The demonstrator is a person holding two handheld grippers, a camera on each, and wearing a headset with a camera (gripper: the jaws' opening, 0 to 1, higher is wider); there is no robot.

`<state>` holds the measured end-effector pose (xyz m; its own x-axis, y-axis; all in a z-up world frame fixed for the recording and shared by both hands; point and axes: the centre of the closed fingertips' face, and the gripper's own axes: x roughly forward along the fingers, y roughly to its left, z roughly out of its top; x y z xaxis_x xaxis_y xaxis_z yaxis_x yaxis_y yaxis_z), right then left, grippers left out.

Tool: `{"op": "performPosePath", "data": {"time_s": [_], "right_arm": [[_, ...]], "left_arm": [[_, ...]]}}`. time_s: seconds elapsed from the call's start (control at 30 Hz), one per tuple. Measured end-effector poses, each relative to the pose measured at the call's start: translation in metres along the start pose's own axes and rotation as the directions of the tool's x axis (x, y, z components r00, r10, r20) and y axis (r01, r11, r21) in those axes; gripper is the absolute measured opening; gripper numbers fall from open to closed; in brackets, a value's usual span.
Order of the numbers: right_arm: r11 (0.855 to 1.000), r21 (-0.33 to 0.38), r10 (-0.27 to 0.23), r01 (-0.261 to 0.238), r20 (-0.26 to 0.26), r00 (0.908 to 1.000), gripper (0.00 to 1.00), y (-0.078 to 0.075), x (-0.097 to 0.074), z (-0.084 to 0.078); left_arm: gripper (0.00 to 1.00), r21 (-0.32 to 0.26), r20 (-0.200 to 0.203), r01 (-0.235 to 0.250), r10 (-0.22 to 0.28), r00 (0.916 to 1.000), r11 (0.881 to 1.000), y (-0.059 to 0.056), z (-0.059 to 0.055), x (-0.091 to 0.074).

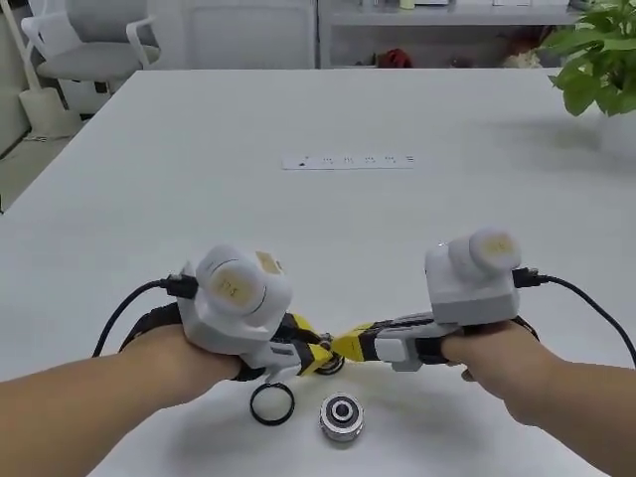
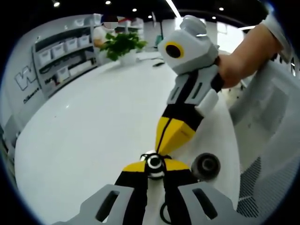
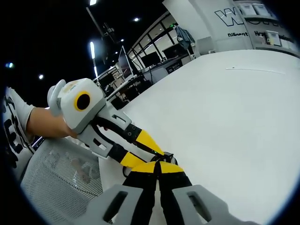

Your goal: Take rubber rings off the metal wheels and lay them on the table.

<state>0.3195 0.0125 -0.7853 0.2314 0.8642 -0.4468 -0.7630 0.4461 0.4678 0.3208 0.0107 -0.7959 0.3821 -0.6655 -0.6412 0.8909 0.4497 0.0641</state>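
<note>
**Left side.** The yellow-tipped left tongs [image 2: 158, 167] are closed on a small round metal wheel [image 2: 153, 161] with a pale hub and a dark band. They hold it just above the white table [image 1: 348, 219], at the near middle of the head view. In the left gripper view the wheel sits at 12 o'clock from the tips. Its flat face is turned back toward that camera, so I judge the axle to run roughly along the left tongs' own line.

**Centre, on the table.** In the head view a loose black rubber ring [image 1: 271, 403] lies flat at about 7 o'clock from the meeting point. A second silver metal wheel [image 1: 342, 416] lies face up at about 6 o'clock, near the ring but not touching it. Whether this wheel carries rubber cannot be told.

**Right side.** The yellow-tipped right tongs [image 3: 159, 168] have their tips drawn together. In the head view they reach in from 3 o'clock and meet the held wheel at its edge. Whether rubber is caught between the tips is hidden.

**Finding.** The step in hand appears to be stripping the ring from the held wheel. The tongs oppose each other nearly tip to tip, left from 9 o'clock and right from 3 o'clock. The right side does the work, and the ring would need a pull toward 3 o'clock, along the axle.

**Risk.** The wheel may slip from the left grip.
</note>
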Motion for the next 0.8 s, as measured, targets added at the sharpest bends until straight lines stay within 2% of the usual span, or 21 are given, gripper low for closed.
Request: {"op": "performPosePath", "data": {"time_s": [0.3,0.63,0.8], "right_arm": [[0.999,-0.001,0.035,-0.035,0.002,0.9994,0.00,0.0091,0.0005,-0.0001],[1.000,0.021,0.011,-0.011,0.015,0.9998,0.00,0.0020,-0.0036,0.0015],[1.000,0.025,0.006,-0.006,0.016,0.9998,0.00,0.0003,-0.0041,0.0017]], "left_arm": [[0.12,-0.004,0.002,-0.005,0.005,1.0000,1.000,-0.0002,-0.0001,-0.0004],[0.13,-0.005,0.006,-0.015,0.015,0.9999,1.000,0.0005,0.0002,-0.0005],[0.14,-0.006,0.013,-0.002,0.002,0.9999,1.000,-0.0005,0.0000,-0.0010]]}}
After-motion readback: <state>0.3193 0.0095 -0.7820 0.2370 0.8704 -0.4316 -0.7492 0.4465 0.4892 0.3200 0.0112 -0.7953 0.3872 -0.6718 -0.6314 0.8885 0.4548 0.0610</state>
